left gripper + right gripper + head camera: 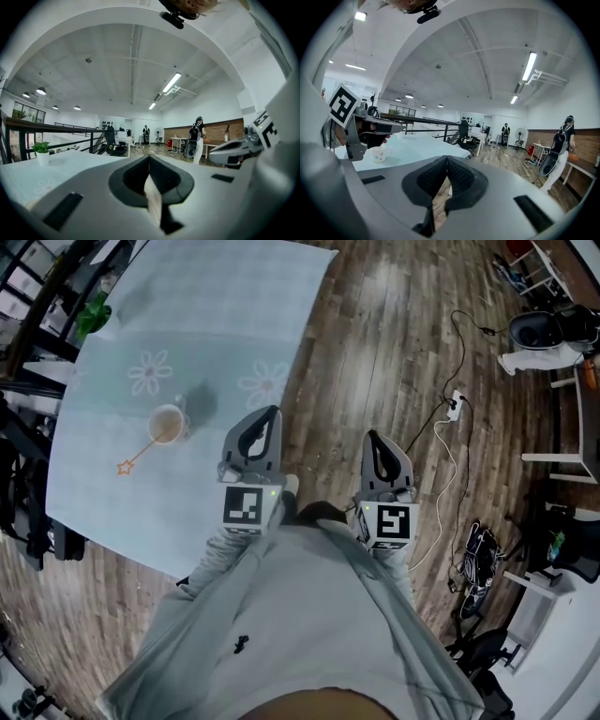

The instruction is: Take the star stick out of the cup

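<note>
One wide counter [216,315], covered by a pale cloth with flower prints, takes up the upper left of the head view, with wooden floor [375,343] beside it. Next in size, the left hand-held gripper [266,416] sits at the counter's near edge and the right hand-held gripper [373,439] is over the floor just beside it. Each has its jaws pressed together with nothing between them. Smaller, the cup [167,424] stands on the counter, near the left hand-held gripper but apart from it. Smallest, the star stick [141,452] leans out of the cup, its orange star end low over the cloth. The task looks to be at the approach step, with nothing grasped yet. The next move likely calls for spreading one set of jaws and reaching to the stick's bare shaft, perhaps steadying the cup with the other.
</note>
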A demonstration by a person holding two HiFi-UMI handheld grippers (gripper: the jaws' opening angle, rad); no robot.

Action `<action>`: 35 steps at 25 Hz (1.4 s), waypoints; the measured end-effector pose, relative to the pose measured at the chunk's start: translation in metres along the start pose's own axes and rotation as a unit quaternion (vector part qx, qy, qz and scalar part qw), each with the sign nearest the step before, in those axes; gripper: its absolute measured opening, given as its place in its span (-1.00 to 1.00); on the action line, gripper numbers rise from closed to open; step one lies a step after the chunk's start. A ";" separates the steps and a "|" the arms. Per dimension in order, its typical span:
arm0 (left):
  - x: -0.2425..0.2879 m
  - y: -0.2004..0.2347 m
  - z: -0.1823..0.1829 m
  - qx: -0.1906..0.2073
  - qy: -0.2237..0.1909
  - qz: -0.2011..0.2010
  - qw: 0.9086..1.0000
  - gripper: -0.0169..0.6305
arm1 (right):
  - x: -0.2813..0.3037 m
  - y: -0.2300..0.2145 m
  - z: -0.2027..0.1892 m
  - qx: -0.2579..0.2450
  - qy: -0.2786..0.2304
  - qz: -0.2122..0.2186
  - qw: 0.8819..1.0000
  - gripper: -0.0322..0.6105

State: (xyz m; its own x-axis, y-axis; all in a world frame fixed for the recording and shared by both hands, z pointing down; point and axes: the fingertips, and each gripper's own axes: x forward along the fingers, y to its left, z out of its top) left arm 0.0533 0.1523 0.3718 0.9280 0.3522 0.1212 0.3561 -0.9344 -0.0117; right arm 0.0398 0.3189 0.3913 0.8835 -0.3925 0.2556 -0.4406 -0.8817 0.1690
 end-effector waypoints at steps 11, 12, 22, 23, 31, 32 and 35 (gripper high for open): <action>-0.013 0.077 -0.019 -0.032 0.014 0.134 0.990 -0.89 | 0.085 0.018 0.017 -0.034 0.001 0.101 0.994 -0.85; -0.018 0.088 -0.019 -0.033 0.014 0.156 0.987 -0.89 | 0.098 0.025 0.021 -0.039 -0.004 0.119 0.992 -0.85; -0.098 0.191 -0.030 -0.050 0.030 0.411 0.910 -0.89 | 0.229 0.142 0.075 -0.082 -0.060 0.340 0.935 -0.85; -0.108 0.197 -0.031 -0.054 0.032 0.437 0.897 -0.89 | 0.239 0.156 0.081 -0.086 -0.065 0.364 0.925 -0.85; -0.171 0.224 -0.021 -0.068 0.040 0.608 0.790 -0.89 | 0.279 0.262 0.126 -0.109 -0.102 0.532 0.834 -0.85; -0.174 0.225 -0.020 -0.068 0.041 0.619 0.781 -0.89 | 0.281 0.270 0.128 -0.111 -0.105 0.546 0.824 -0.85; -0.183 0.225 -0.023 -0.073 0.041 0.650 0.755 -0.89 | 0.280 0.295 0.130 -0.118 -0.109 0.584 0.796 -0.85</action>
State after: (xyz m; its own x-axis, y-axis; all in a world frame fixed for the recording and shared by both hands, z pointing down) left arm -0.0386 -0.1234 0.3698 0.4703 -0.8675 0.1621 -0.8723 -0.4848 -0.0640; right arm 0.1780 -0.0849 0.3892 -0.1548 -0.9670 0.2025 -0.9765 0.1808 0.1172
